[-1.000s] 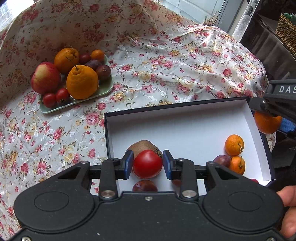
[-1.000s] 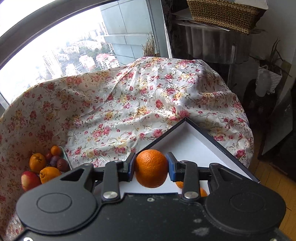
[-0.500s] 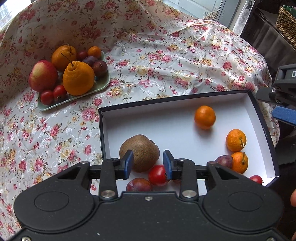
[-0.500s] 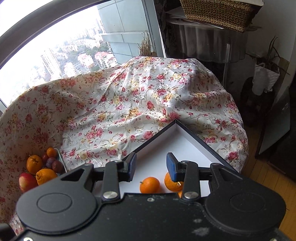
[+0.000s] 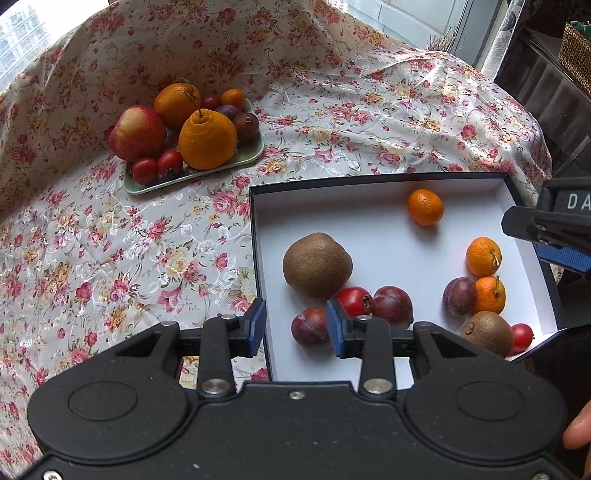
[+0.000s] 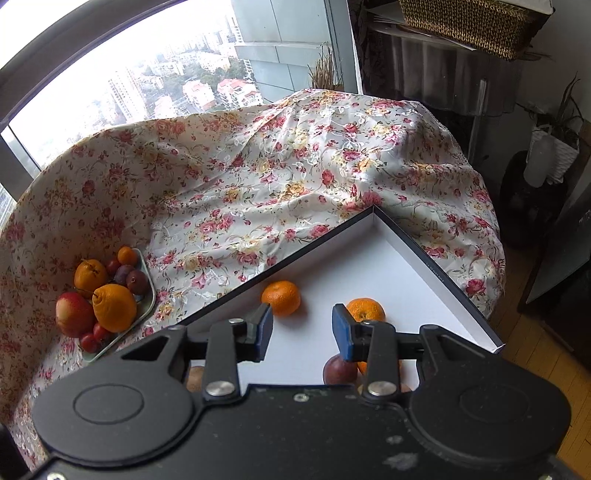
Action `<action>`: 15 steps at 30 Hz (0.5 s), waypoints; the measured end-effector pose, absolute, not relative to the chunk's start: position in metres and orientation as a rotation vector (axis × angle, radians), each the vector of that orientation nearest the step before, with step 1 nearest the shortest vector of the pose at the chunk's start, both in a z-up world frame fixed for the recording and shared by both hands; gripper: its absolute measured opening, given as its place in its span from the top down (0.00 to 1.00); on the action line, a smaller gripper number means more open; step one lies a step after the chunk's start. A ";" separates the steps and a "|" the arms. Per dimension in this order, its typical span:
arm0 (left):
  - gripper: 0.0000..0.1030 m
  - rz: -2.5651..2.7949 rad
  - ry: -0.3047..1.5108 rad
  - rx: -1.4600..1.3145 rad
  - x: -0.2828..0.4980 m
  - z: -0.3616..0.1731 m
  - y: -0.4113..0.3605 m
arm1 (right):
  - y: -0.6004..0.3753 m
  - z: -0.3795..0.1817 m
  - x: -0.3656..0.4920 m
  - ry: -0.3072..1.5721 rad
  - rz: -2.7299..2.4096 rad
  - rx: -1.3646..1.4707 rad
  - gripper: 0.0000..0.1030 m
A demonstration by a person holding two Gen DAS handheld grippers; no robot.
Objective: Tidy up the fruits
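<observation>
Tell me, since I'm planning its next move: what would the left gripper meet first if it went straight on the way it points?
Probably the plum lying in the box: it sits just beyond the open left gripper, partly behind one finger. Depth is unclear, so the box's white floor is possible.

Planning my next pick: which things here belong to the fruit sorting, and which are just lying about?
Job: green tray of fruit, including apple and large orange; white box holding kiwis, plums, tomatoes, mandarins.

Lying about: floral tablecloth, wicker basket, potted plant.
</observation>
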State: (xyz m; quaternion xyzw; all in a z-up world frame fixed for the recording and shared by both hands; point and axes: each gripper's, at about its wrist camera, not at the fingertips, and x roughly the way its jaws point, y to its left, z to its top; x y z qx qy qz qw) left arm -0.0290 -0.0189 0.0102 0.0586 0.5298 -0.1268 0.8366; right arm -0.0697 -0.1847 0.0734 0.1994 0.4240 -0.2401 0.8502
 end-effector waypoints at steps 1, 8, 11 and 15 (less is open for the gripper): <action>0.56 -0.262 1.115 0.128 -0.034 0.012 -0.017 | -0.180 0.073 -0.075 0.896 -0.495 0.388 0.62; 0.53 -0.233 1.097 0.119 -0.058 0.016 0.000 | -0.161 0.071 -0.111 0.917 -0.467 0.317 0.62; 0.53 -0.235 1.085 0.117 -0.069 0.016 0.005 | -0.152 0.069 -0.123 0.926 -0.453 0.286 0.62; 0.53 -0.241 1.079 0.106 -0.079 0.015 0.009 | -0.141 0.064 -0.136 0.939 -0.445 0.250 0.62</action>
